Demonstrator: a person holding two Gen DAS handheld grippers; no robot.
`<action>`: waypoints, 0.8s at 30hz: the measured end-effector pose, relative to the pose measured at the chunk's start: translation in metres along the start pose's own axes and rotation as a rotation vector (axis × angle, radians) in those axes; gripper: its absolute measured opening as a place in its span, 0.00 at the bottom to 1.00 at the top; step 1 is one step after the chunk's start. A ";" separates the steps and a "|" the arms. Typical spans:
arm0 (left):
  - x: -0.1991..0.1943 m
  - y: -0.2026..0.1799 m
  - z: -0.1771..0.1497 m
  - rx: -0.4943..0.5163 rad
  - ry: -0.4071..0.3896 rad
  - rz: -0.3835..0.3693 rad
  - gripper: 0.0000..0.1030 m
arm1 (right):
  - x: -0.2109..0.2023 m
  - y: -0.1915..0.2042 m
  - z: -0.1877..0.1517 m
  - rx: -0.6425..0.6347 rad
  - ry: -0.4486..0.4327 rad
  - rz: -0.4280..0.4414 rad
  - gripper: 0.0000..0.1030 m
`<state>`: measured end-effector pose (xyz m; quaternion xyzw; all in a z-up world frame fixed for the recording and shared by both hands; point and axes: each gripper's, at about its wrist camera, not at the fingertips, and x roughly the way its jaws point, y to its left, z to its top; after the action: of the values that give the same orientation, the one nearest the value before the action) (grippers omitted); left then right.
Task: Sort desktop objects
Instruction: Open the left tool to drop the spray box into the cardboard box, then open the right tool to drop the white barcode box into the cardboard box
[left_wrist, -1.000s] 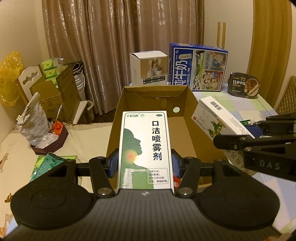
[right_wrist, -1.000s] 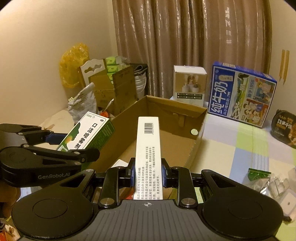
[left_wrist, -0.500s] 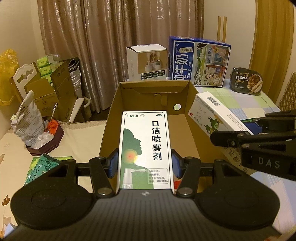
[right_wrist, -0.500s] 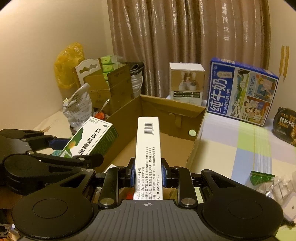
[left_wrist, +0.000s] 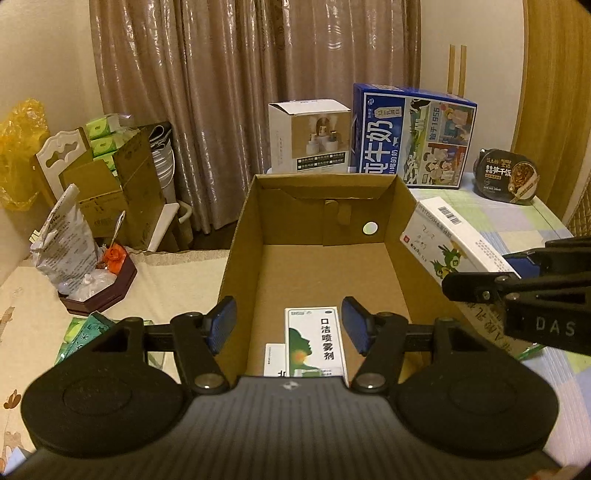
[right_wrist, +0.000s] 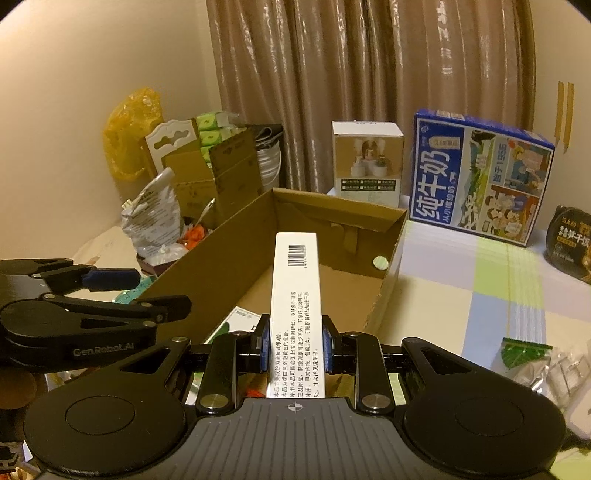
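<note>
My left gripper (left_wrist: 289, 325) hangs over the near end of the open cardboard box (left_wrist: 236, 266), its jaws opening with nothing between the blue pads (left_wrist: 221, 325). Below them the green-and-white spray box (left_wrist: 316, 343) lies flat on the cardboard floor, partly over a small white box (left_wrist: 275, 363). My right gripper (right_wrist: 294, 345) is shut on a long white carton with a barcode (right_wrist: 295, 280), held edge-up over the cardboard box (right_wrist: 207, 280). In the right wrist view the left gripper (right_wrist: 162, 291) shows at the left and the spray box (right_wrist: 236, 321) lies below it.
Behind the cardboard box stand a white carton (left_wrist: 310, 136) and a blue milk case (left_wrist: 413, 136). A black instant-rice bowl (left_wrist: 508, 177) sits at the far right. Small packets (right_wrist: 528, 354) lie on the checked tablecloth. A chair, bags and a maroon tray (left_wrist: 99, 284) crowd the left.
My left gripper let go of the spray box, which dropped onto the floor of the cardboard box, and its jaws spread apart. The right gripper still holds the white carton.
</note>
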<state>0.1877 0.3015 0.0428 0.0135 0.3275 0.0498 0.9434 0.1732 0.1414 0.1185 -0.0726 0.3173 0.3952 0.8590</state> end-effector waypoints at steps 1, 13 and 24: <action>-0.001 0.001 0.000 -0.003 0.000 0.001 0.56 | 0.001 0.001 0.000 0.002 0.001 0.002 0.22; -0.012 0.012 -0.011 -0.026 0.008 0.013 0.56 | -0.009 -0.009 0.000 0.041 -0.064 0.026 0.39; -0.035 0.003 -0.019 -0.054 -0.006 -0.009 0.58 | -0.063 -0.046 -0.036 0.159 -0.070 -0.026 0.54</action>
<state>0.1483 0.3003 0.0497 -0.0131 0.3234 0.0544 0.9446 0.1587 0.0566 0.1227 0.0056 0.3163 0.3599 0.8777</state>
